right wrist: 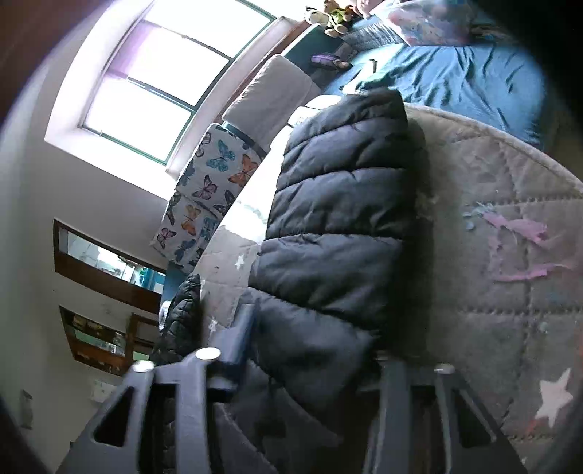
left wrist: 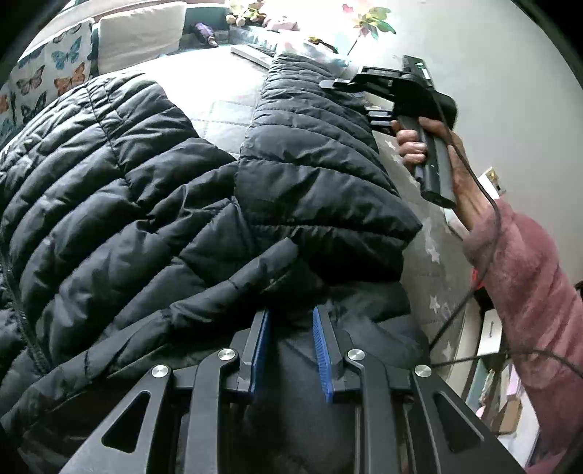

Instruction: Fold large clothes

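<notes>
A black quilted puffer jacket (left wrist: 145,204) lies spread on a grey star-print quilt (left wrist: 433,269). My left gripper (left wrist: 291,328) has its blue-padded fingers (left wrist: 322,350) apart around a fold of the jacket near its hem, not closed on it. One sleeve (left wrist: 306,120) stretches away to the right gripper (left wrist: 349,87), whose black body is held by a hand in a pink sleeve. In the right wrist view the sleeve (right wrist: 339,226) fills the space between the right gripper's (right wrist: 313,342) fingers; the grip itself is hidden.
A butterfly-print pillow (left wrist: 47,80) and a white pillow (left wrist: 142,36) lie at the bed's far side, with stuffed toys (left wrist: 247,12) behind. A blue sheet (right wrist: 473,80) lies beyond the quilt. A cable (left wrist: 473,277) hangs from the right gripper.
</notes>
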`<state>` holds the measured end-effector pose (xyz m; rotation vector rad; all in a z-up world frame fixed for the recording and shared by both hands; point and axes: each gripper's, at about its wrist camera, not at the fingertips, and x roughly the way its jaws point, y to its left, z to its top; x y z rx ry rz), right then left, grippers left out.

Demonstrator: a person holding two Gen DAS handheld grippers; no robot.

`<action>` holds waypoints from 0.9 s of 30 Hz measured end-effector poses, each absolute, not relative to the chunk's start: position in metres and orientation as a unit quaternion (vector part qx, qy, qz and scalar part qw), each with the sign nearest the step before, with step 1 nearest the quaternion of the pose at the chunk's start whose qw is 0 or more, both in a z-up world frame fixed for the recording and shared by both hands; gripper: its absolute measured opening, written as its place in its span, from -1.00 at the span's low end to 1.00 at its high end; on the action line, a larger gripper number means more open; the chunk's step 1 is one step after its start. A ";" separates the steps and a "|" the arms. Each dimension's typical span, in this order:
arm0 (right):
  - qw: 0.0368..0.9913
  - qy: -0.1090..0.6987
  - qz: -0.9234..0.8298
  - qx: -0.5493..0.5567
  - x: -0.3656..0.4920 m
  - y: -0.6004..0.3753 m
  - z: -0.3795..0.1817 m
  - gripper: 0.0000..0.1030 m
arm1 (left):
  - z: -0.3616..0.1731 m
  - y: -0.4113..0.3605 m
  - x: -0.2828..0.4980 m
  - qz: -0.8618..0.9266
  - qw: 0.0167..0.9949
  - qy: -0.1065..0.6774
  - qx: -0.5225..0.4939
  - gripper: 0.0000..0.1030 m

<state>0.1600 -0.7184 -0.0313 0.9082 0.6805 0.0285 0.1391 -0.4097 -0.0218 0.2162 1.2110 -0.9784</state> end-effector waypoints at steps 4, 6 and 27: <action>0.869 0.304 0.015 0.389 0.154 -0.702 0.006 -0.55 | -0.028 -0.418 0.137 -0.436 0.711 0.544 0.094 -0.48; 0.885 0.293 0.019 0.362 0.148 -0.688 0.034 -0.59 | -0.027 -0.420 0.135 -0.435 0.714 0.541 0.097 -0.48; 0.930 0.277 0.238 -0.037 0.032 -0.342 0.138 -0.59 | 0.059 -0.118 0.079 -0.266 0.854 0.447 -0.016 -0.46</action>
